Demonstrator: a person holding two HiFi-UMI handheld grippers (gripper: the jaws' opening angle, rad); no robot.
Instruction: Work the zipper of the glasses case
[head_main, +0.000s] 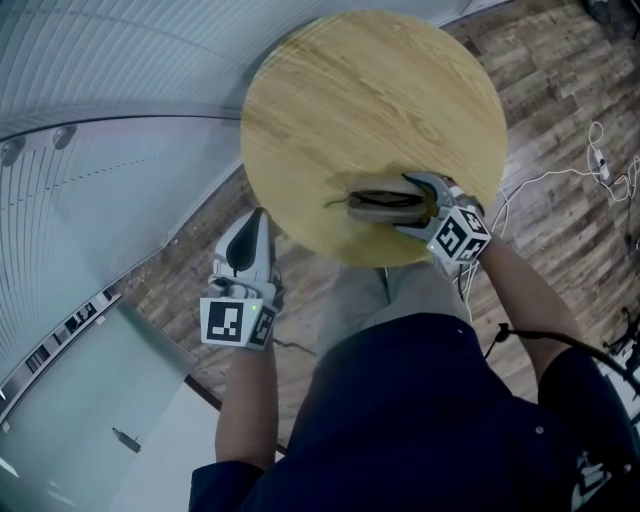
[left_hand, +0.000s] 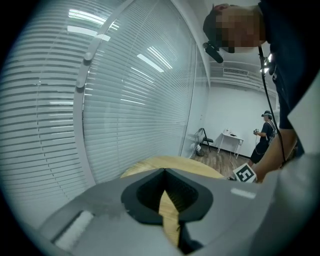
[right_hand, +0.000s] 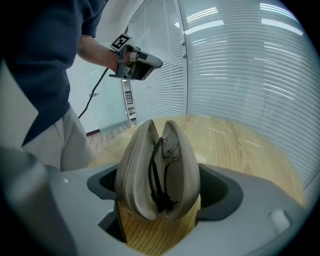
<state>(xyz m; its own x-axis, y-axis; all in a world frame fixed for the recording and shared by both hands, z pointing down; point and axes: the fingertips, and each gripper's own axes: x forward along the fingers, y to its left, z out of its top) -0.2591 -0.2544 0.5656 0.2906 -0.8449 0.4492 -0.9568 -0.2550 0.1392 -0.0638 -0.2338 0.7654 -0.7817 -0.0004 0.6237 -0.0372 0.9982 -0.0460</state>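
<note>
Glasses case (head_main: 385, 207): gaping, glasses (right_hand: 162, 150) inside, at the tabletop's (head_main: 370, 90) near edge, clamped between the right gripper's (head_main: 418, 203) jaws. Left gripper (head_main: 256, 220): jaws together, empty, off the left edge. Recommended: hold the case steady and bring the left gripper to the zipper pull.

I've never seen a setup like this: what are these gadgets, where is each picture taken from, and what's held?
No robot: a person holds a two-jaw gripper in each hand. The head view looks down from a camera on their head; the other two cameras ride on the grippers. The right gripper clamps an open glasses case, glasses inside, at the near edge of a round wooden table. Nothing else lies there. The left gripper is shut and empty, beside the table.
</note>
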